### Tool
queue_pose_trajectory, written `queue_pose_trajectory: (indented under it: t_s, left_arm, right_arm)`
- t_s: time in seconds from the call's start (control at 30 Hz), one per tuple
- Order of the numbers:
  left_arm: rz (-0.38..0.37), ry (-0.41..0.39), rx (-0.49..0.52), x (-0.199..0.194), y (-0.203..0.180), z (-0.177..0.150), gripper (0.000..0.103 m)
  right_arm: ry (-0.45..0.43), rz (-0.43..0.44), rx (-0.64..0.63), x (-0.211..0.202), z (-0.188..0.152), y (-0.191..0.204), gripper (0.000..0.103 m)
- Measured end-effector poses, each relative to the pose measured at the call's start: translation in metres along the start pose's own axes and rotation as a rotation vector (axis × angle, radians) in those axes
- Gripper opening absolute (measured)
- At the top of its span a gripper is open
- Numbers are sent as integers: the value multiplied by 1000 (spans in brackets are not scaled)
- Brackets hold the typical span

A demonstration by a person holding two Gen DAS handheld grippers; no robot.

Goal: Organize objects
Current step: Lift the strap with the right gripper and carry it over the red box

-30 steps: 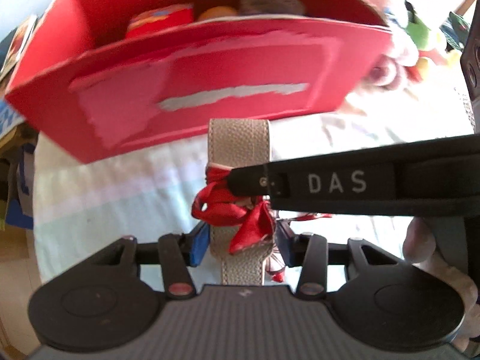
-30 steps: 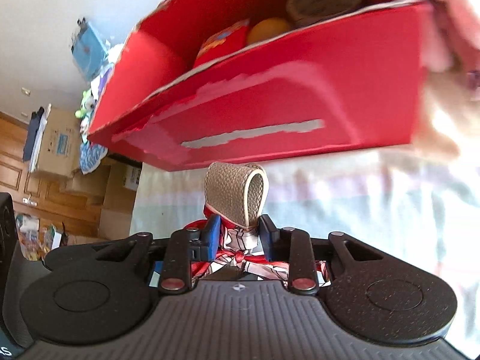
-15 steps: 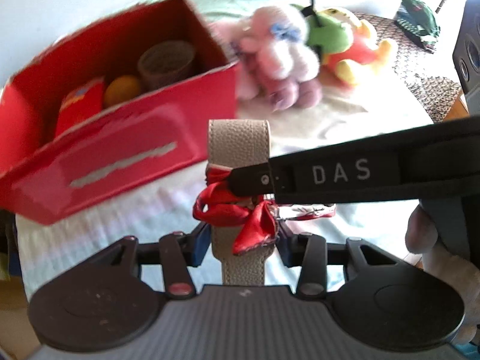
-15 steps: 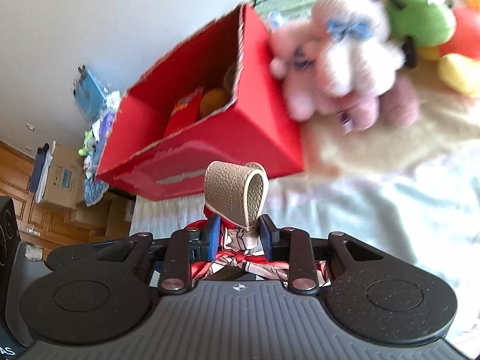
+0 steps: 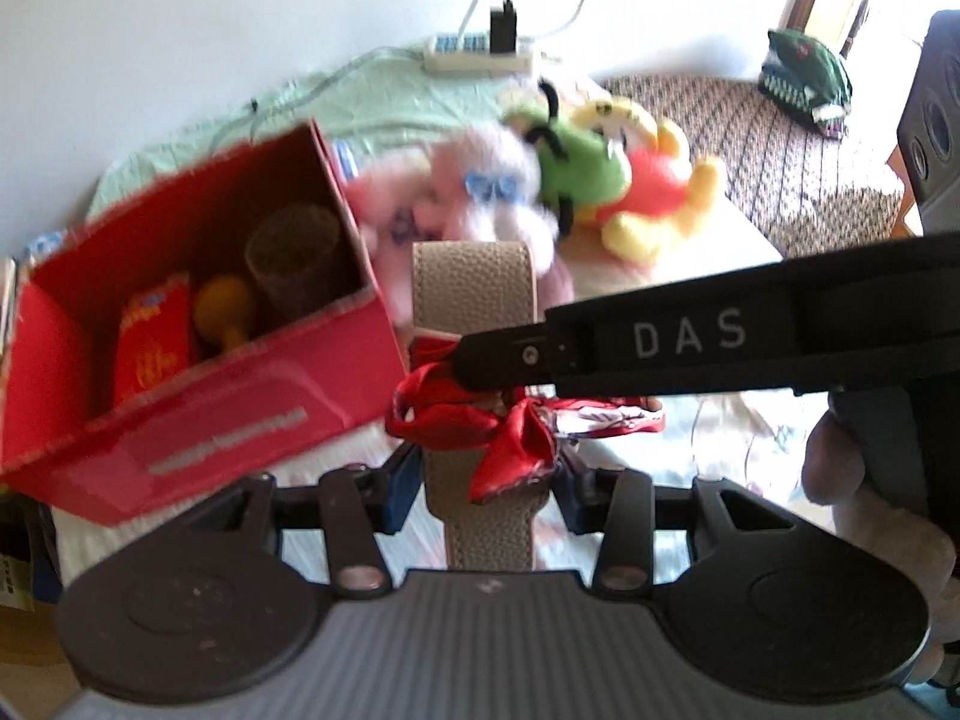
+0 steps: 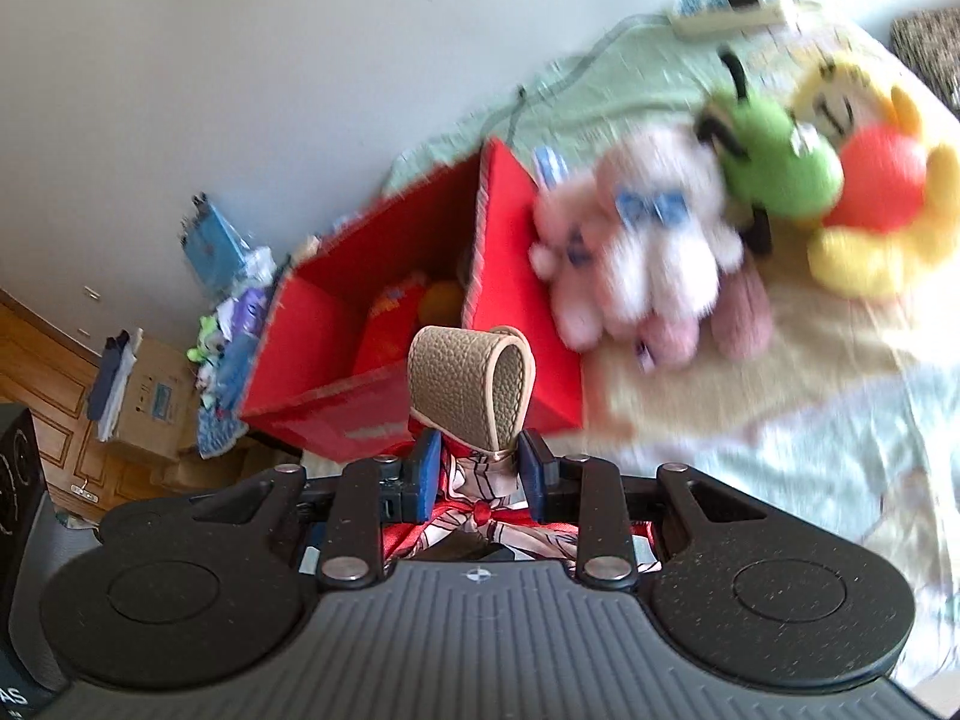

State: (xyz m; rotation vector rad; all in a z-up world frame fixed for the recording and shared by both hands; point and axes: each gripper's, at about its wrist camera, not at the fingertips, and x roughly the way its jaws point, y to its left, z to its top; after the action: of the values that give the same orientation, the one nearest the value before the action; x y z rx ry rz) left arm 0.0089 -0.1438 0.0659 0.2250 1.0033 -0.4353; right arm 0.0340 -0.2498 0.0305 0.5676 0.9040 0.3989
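A beige leather strap (image 5: 471,282) with a red patterned scarf (image 5: 474,420) knotted round it stands upright between my left gripper's (image 5: 486,495) blue pads, which are shut on it. My right gripper (image 6: 477,468) is shut on the same strap (image 6: 462,384), and in the left wrist view it reaches in from the right. An open red box (image 5: 240,408) sits on the bed to the left, beyond the strap. It holds a red packet (image 5: 153,342), an orange object (image 5: 225,306) and a brown cup (image 5: 294,258). In the right wrist view the box (image 6: 300,324) lies behind the strap.
Pink (image 5: 480,204), green (image 5: 576,174) and yellow-red (image 5: 654,192) plush toys lie right of the box. A power strip (image 5: 480,57) rests by the wall. A black speaker (image 5: 936,114) stands far right. A hand (image 5: 870,510) holds the right gripper. Cardboard boxes (image 6: 150,396) stand on the floor.
Both grippers, still holding the strap, have pulled back from the red box. It now looks smaller and further left, and the plush toys have come into view.
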Motion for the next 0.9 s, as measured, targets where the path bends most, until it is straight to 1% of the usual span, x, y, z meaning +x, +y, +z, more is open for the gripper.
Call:
queue_pose_trajectory:
  t_s: [0.2,0.3,0.43,0.63,0.9]
  left_arm:
    - [26,-91,-1,-24,18,26,45]
    - [38,-118,-4,-33,34,37,45]
    - [44,-167,-25,-44,64,50,45]
    - [53,-224,-61,-52,113,63,45]
    - [72,-245,-78,-48,176,73,45]
  right_arm:
    - [-76,28,-53,-5,28,26,31]
    - [-90,38,-55,3,41,41,31]
    - [-118,47,-107,13,56,67,30]
    - [-153,57,-174,41,80,106,30]
    - [-157,100,-184,91,101,135,30]
